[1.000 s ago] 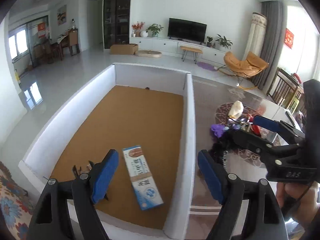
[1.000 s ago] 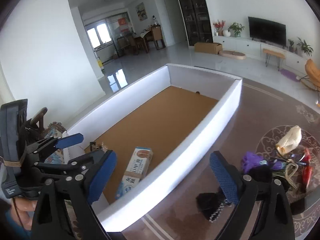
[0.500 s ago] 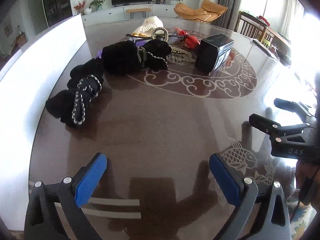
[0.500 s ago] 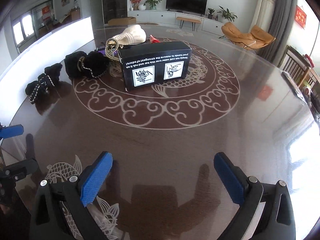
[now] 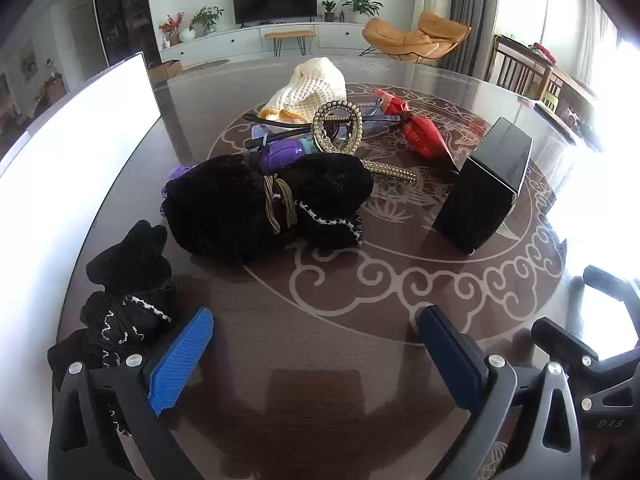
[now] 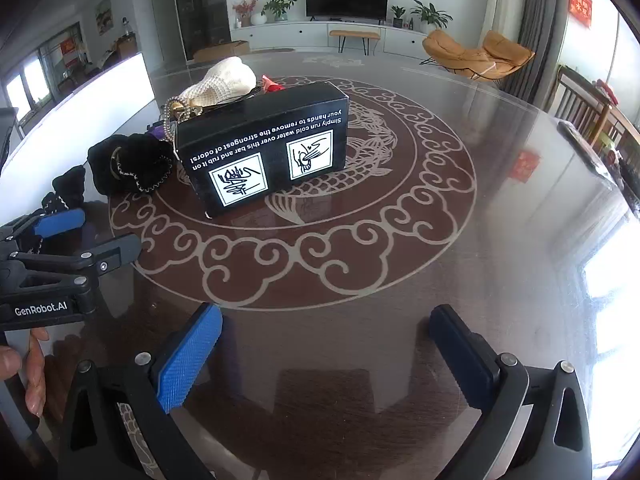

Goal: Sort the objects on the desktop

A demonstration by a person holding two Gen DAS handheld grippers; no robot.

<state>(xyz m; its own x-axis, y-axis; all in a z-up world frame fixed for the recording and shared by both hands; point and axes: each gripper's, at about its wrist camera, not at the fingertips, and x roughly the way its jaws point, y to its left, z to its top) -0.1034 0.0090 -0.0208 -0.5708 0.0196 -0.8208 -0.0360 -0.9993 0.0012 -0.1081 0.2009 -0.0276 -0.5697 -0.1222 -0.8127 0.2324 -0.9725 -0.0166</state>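
Note:
A pile of objects lies on the dark round table: a large black fuzzy scrunchie, a smaller black scrunchie at near left, a pearl hair clip, a purple item, a cream knit piece, a red packet and a black box. My left gripper is open and empty, just short of the pile. My right gripper is open and empty, in front of the black box.
The white wall of the sorting bin runs along the table's left side. The left gripper's body shows at the left of the right wrist view. Chairs stand beyond the table's right edge.
Both grippers swung from the white bin to the table, then moved closer to the pile and the black box. Both stayed open and empty.

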